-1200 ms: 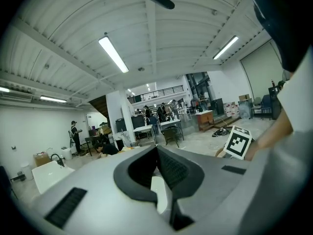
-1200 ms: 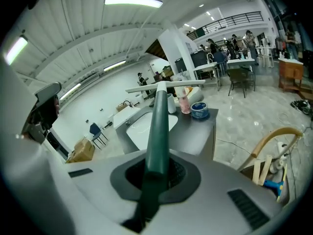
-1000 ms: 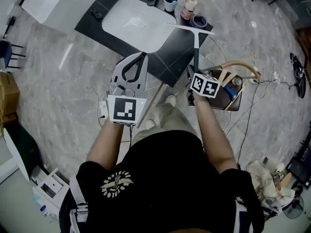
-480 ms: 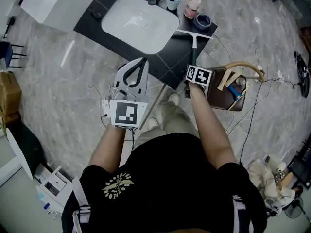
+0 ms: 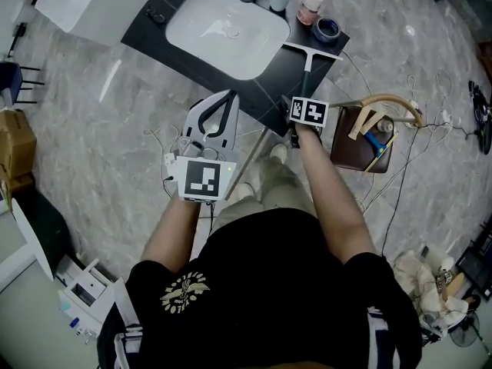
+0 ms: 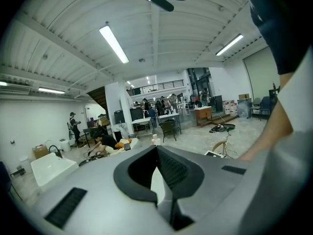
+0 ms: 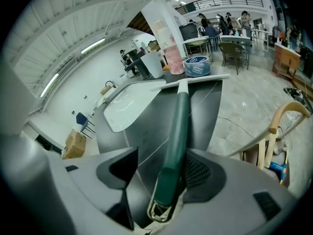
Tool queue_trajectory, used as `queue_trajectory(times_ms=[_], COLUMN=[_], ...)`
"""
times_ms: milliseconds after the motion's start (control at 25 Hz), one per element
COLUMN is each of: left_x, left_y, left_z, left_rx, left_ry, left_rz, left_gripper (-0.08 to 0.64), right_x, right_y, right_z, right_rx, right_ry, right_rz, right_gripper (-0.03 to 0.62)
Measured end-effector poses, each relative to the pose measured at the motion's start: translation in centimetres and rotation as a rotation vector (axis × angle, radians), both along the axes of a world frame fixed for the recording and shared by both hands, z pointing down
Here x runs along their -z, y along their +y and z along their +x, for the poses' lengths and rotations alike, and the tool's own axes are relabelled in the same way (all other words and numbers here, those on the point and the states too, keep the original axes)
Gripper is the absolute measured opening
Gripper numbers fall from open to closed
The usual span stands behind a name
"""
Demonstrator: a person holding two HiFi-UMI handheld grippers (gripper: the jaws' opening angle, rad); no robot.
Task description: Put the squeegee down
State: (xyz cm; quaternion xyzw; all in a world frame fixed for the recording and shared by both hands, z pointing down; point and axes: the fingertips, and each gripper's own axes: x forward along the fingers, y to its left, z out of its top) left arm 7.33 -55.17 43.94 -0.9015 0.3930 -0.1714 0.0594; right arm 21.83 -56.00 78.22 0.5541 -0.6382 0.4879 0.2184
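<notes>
Lengthwise, squeegee (image 5: 309, 68) runs up-frame over counter (image 5: 265, 91); blade crosswise, far end.

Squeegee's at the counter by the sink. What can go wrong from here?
The right gripper has just been opening its jaws, yet the squeegee handle lies between them, against one pad; withdrawing may drag it.
Its blade sits close to the tape roll; a nudge could knock that.
The handle end looks near the counter edge; it might slide off.
</notes>
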Motion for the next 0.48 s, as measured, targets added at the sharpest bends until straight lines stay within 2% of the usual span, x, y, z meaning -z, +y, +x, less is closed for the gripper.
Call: queue_trajectory(times_ms=[280,360,480], left_x=[1.7,2.4,3.2], left_y=[1.9,2.6,3.7], left_z=[-0.7,-0.7,-1.0], left_rx=[-0.012,-0.019,-0.020], left_ry=[-0.007,-0.001,0.011], left_rz=[0.029,0.044,0.057], left_gripper=[0.025,0.023,0.024], right_x=[1.9,3.4,7.5], right_y=[3.9,4.5,5.2], right_z=[-1.8,-1.5,-0.6], right_rx=[0.079,0.073,0.068], right_ry=[-0.024,-0.010,0.052], right_rz=[0.023,0.078,0.228], right_gripper=[0.290,0.290,0.281])
